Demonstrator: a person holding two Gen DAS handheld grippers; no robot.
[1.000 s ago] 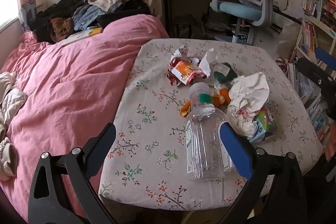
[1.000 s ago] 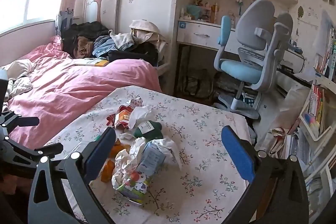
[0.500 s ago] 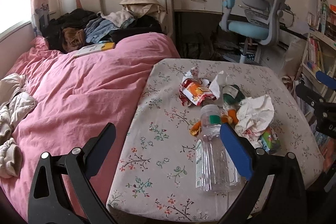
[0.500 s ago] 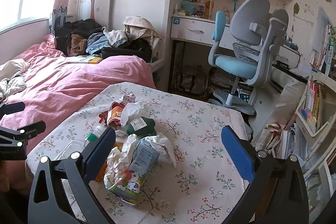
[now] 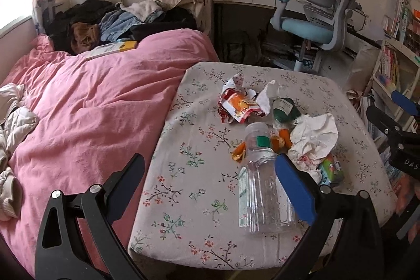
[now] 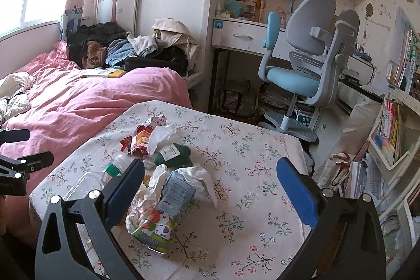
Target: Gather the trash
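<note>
Left wrist view: my left gripper (image 5: 210,175) hangs wide open and empty over the near edge of the table (image 5: 183,148), the clear bottle (image 5: 262,190) lying just beside its right finger. Beyond lie crumpled tissue (image 5: 315,138), a green pouch (image 5: 284,109) and a red wrapper (image 5: 236,106). My right gripper (image 6: 210,177) is equally spread, holding nothing, above the carton (image 6: 168,209). I judge nothing collected yet; I see no bin.
</note>
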